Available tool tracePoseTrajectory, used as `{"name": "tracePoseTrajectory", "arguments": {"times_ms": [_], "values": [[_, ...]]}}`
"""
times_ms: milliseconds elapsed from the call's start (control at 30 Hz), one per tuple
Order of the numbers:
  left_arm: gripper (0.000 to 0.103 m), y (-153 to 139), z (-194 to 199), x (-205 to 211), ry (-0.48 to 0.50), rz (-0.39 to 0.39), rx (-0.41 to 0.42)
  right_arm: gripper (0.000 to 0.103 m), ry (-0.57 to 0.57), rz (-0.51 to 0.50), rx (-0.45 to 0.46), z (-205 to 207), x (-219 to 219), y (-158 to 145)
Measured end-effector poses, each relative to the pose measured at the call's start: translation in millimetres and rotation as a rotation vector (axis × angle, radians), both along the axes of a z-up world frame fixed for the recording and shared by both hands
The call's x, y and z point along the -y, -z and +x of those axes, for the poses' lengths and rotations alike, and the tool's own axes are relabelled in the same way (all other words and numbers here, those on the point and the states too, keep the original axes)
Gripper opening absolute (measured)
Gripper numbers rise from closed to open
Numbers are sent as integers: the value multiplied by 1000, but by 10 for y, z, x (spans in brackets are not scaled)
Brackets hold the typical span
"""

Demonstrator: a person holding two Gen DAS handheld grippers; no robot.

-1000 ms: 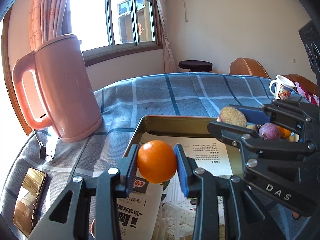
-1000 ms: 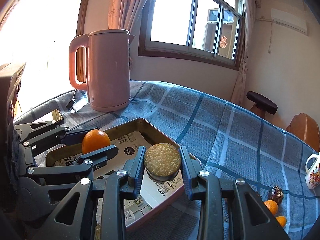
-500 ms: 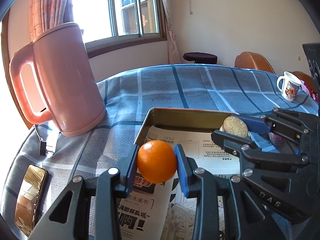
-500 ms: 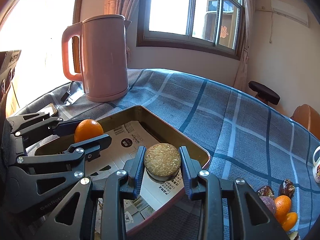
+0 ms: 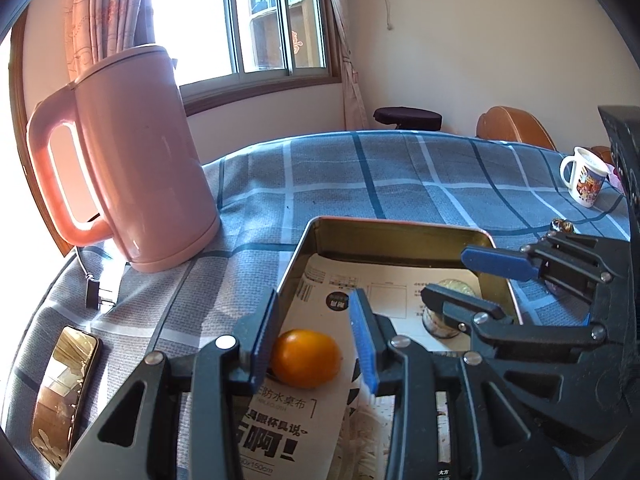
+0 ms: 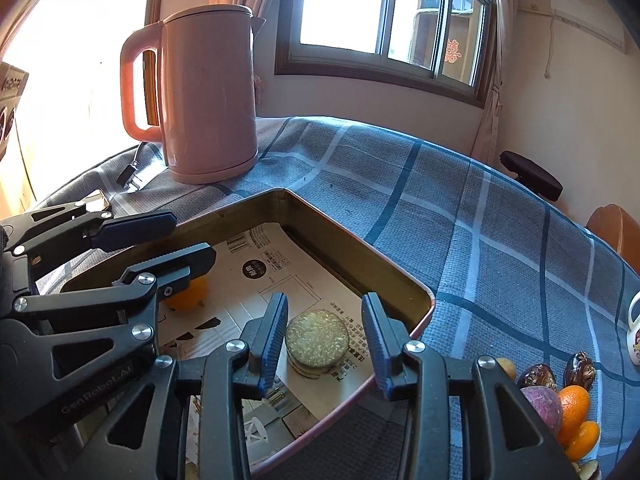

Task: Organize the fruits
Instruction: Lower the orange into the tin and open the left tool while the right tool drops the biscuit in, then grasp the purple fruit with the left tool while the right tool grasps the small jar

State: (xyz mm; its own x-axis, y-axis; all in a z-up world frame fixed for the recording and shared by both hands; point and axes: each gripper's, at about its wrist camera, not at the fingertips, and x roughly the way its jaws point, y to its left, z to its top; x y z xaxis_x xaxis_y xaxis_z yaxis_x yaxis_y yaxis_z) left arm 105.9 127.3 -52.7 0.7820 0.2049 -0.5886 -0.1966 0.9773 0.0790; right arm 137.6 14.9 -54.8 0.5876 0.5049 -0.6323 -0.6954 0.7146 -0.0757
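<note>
Blue checked cloth (image 5: 400,184) covers the counter below a sunlit window (image 6: 384,12); the metal tray (image 5: 394,236), lined with printed paper, serves as the landmark. Far left of the tray a phone (image 5: 64,388) lies flat on the cloth, with a black plug (image 5: 94,294) beyond it; a pink kettle (image 5: 132,156) stands upright left of the tray's far corner, near it but apart. Inside the tray, near its left wall, the orange (image 5: 306,358) rests on the paper; the left gripper (image 5: 314,340) is spread wide around it, with the left finger close beside the fruit and the right finger clear of it. Further right inside the tray a round grainy cake (image 6: 317,338) sits on the paper by the right wall; the right gripper (image 6: 325,338) stands wide open around it, both fingers clear. Right of the tray, out on the cloth, lie a purple fruit (image 6: 540,406), two more oranges (image 6: 574,404) and dark brown fruits (image 6: 578,368); beyond them, at the far right, a printed mug (image 5: 584,182) stands upright.
</note>
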Motion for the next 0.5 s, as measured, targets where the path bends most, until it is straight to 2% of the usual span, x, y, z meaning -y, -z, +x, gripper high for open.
{"name": "tracePoseTrajectory", "arguments": {"times_ms": [100, 267, 333, 500], "values": [[47, -27, -56, -18, -12, -18, 26, 51, 10, 21, 16, -32, 75, -30], [70, -98, -185, 65, 10, -48, 86, 62, 51, 63, 49, -123, 373, -119], [74, -129, -218, 170, 30, -37, 104, 64, 66, 71, 73, -174, 550, -155], [74, -214, -245, 503, 106, -22, 117, 64, 134, 61, 126, -256, 1070, -233]]}}
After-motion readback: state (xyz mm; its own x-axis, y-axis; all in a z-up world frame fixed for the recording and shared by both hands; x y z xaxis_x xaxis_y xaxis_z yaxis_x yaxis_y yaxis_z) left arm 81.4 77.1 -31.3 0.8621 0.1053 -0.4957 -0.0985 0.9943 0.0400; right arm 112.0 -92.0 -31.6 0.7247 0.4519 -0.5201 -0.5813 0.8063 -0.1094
